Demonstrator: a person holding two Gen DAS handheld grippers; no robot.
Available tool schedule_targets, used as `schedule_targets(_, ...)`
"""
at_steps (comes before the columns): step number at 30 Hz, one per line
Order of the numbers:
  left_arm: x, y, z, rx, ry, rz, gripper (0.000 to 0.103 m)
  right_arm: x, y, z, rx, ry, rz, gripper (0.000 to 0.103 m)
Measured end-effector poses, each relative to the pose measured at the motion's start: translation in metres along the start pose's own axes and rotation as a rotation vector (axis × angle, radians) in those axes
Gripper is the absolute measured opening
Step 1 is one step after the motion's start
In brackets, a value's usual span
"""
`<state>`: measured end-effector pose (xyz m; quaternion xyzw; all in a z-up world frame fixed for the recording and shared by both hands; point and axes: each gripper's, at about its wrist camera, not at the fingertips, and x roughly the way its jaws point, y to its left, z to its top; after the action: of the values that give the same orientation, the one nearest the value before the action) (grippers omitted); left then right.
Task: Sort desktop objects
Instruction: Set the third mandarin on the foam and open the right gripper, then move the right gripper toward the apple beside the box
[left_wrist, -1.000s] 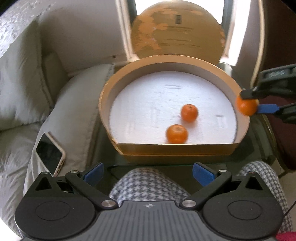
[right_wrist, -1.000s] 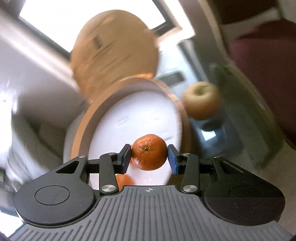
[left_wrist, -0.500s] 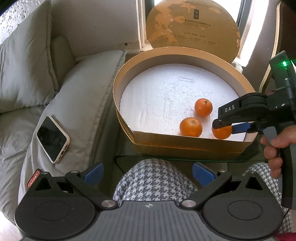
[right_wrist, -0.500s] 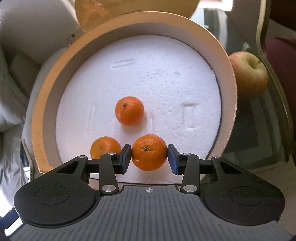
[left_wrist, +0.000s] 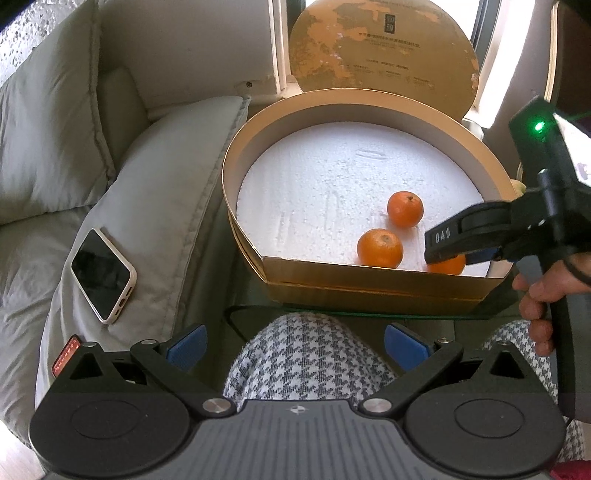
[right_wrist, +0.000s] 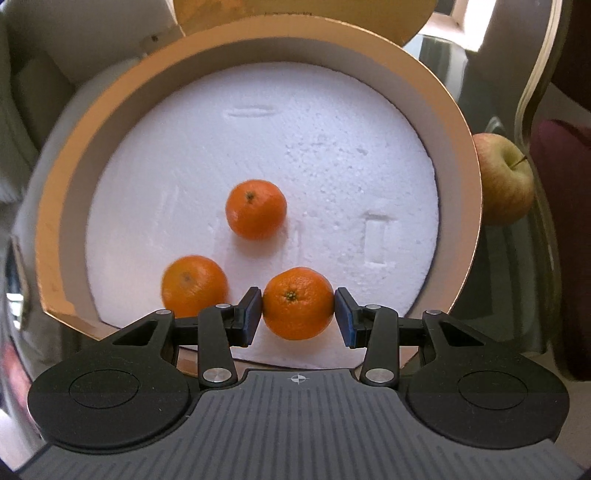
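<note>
Right gripper clamps a mandarin low inside the round box; left gripper gapes empty.

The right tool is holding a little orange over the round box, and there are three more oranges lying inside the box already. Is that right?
Not quite. Only two more oranges lie loose in the round box: one orange near the middle and another orange by the near edge. The right tool does hold a third orange over the box. The right wrist view shows it.
</note>
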<state>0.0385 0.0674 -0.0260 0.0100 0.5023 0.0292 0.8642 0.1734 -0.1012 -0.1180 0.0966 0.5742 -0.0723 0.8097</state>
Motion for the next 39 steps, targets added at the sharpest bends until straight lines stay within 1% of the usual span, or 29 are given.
schedule_targets(6, -0.001, 0.000, 0.001, 0.000, -0.002, 0.004, 0.103, 0.001, -0.001, 0.000, -0.016, 0.002, -0.008, 0.045)
schedule_targets(8, -0.001, 0.000, 0.001, 0.000, -0.002, 0.006, 0.103, 0.001, -0.001, 0.000, -0.018, 0.005, -0.012, 0.052)
schedule_targets(9, -0.002, -0.001, 0.001, 0.001, -0.003, 0.008, 0.103, 0.000, -0.001, -0.001, -0.024, 0.002, -0.017, 0.058)
schedule_targets(11, -0.004, -0.001, 0.001, 0.003, -0.006, 0.012, 0.103, -0.002, -0.002, -0.001, -0.028, -0.002, -0.018, 0.060)
schedule_targets(14, -0.007, -0.003, 0.000, 0.010, -0.012, 0.017, 0.103, -0.011, -0.011, -0.002, 0.001, -0.019, -0.006, 0.062)
schedule_targets(15, -0.007, -0.004, 0.000, 0.013, -0.013, 0.019, 0.103, -0.016, -0.015, -0.003, 0.011, -0.027, -0.001, 0.067)
schedule_targets(17, -0.009, -0.007, 0.000, 0.019, -0.016, 0.022, 0.103, -0.028, -0.024, -0.005, 0.026, -0.049, 0.027, 0.070)
schedule_targets(20, -0.012, -0.012, 0.000, 0.035, -0.022, 0.024, 0.103, -0.048, -0.039, -0.010, 0.057, -0.085, 0.094, 0.071)
schedule_targets(21, -0.013, -0.014, 0.000, 0.042, -0.024, 0.024, 0.103, -0.055, -0.045, -0.012, 0.075, -0.095, 0.128, 0.073)
schedule_targets(22, -0.014, -0.016, -0.001, 0.048, -0.026, 0.024, 0.103, -0.060, -0.052, -0.014, 0.102, -0.098, 0.161, 0.079)
schedule_targets(24, -0.016, -0.019, -0.002, 0.060, -0.029, 0.028, 0.103, -0.071, -0.067, -0.019, 0.168, -0.105, 0.218, 0.080)
schedule_targets(26, -0.018, -0.022, -0.002, 0.067, -0.030, 0.034, 0.103, -0.082, -0.083, -0.026, 0.221, -0.130, 0.249, 0.079)
schedule_targets(30, -0.020, -0.029, -0.003, 0.085, -0.032, 0.048, 0.103, -0.097, -0.109, -0.044, 0.308, -0.175, 0.263, 0.079)
schedule_targets(34, -0.021, -0.041, -0.003, 0.127, -0.032, 0.043, 0.103, -0.101, -0.132, -0.063, 0.373, -0.179, 0.272, 0.079)
schedule_targets(39, -0.025, -0.060, -0.005, 0.199, -0.036, 0.030, 0.103, -0.100, -0.151, -0.081, 0.414, -0.175, 0.267, 0.079)
